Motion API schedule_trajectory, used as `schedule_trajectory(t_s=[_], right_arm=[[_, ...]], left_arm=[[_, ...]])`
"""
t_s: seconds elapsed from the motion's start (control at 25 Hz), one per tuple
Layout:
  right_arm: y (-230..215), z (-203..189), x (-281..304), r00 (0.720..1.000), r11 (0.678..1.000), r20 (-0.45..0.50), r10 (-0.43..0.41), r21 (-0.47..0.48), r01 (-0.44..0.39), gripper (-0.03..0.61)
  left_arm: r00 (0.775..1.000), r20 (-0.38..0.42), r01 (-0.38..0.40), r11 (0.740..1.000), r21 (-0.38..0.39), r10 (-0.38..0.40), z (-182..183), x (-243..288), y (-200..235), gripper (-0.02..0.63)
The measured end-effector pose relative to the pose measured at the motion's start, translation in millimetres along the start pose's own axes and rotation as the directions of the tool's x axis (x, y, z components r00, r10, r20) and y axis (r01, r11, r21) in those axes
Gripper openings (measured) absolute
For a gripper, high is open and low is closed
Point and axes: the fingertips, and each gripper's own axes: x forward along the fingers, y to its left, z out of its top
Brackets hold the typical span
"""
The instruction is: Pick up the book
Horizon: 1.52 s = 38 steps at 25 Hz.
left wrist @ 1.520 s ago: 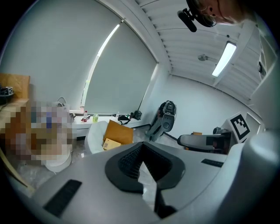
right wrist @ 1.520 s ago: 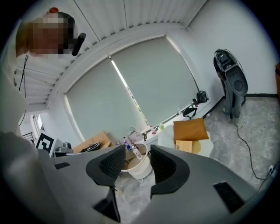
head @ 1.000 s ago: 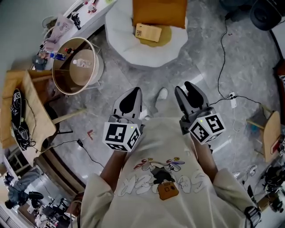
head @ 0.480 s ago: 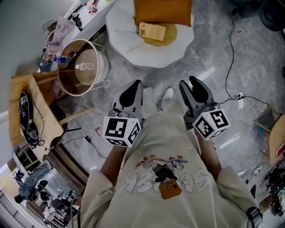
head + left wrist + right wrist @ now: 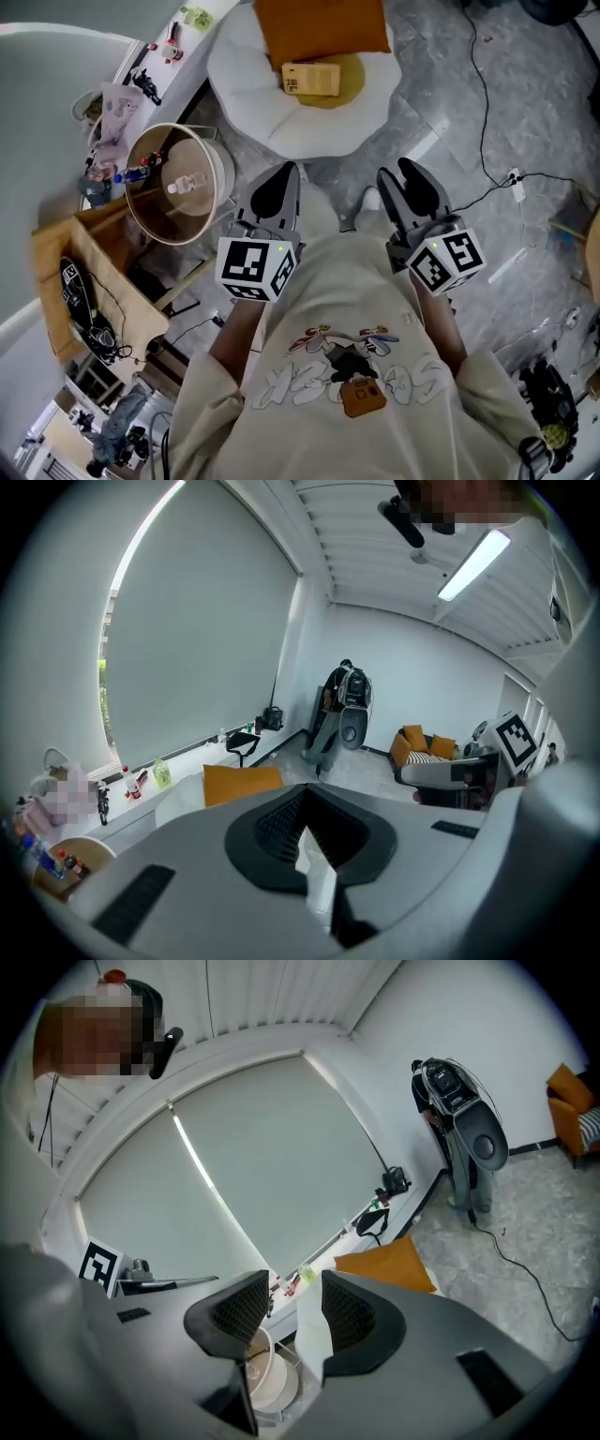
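Note:
The book, tan and flat, lies on a round yellow pad on a white pouf, just in front of an orange cushion. Both grippers are held out at chest height, short of the pouf and clear of the book. My left gripper has its jaws together with nothing in them. My right gripper stands a little open and empty. The gripper views show the orange cushion; the book is hidden there.
A round wood-walled basket table with a small bottle stands left of the pouf. A wooden bench with cables sits at far left. A white ledge holds small items. Black cords run over the grey floor at right.
The person has stepped toward the pouf: it and the book now lie closer ahead of both grippers. The jaws look the same as before.

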Motion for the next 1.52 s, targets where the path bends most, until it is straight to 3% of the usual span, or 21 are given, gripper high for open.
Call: schedule_trajectory(t_s=[0.24,0.48,0.68,1.0,1.24,1.52], right_arm=[[37.3,5.7,80.4,0.996,0.996,0.017,-0.089,0.019,0.089,0.189],[72.0,10.2,147.2,0.993,0.993,0.029,-0.117,-0.028,0.117,0.189],[71.6,16.3,170.0,0.993,0.991,-0.005,-0.118,-0.058,0.117,0.189],[11.6,14.1,220.4,0.992,0.995,-0.107,-0.062,-0.078,0.054,0.189],[-23.4,12.4,261.1,0.985,0.995,-0.174,0.013,-0.096,-0.030,0.189],[-59.8,-3.4,296.8,0.955,0.970,-0.282,0.089,-0.192,-0.147,0.189]], left_arm=[[0.992,-0.035,0.122,0.993,0.008,-0.121,14.8,20.4,79.7,0.005],[0.979,-0.047,0.197,0.980,0.005,-0.197,16.0,33.2,151.4,0.005],[0.981,-0.061,0.183,0.983,-0.020,-0.184,19.9,55.8,185.0,0.005],[0.986,-0.108,0.116,0.990,-0.079,-0.124,9.1,113.8,201.9,0.005],[0.986,-0.147,0.063,0.993,-0.099,-0.078,-12.5,156.2,216.3,0.005],[0.981,-0.187,0.034,0.993,-0.109,-0.054,-31.3,201.9,215.9,0.005]])
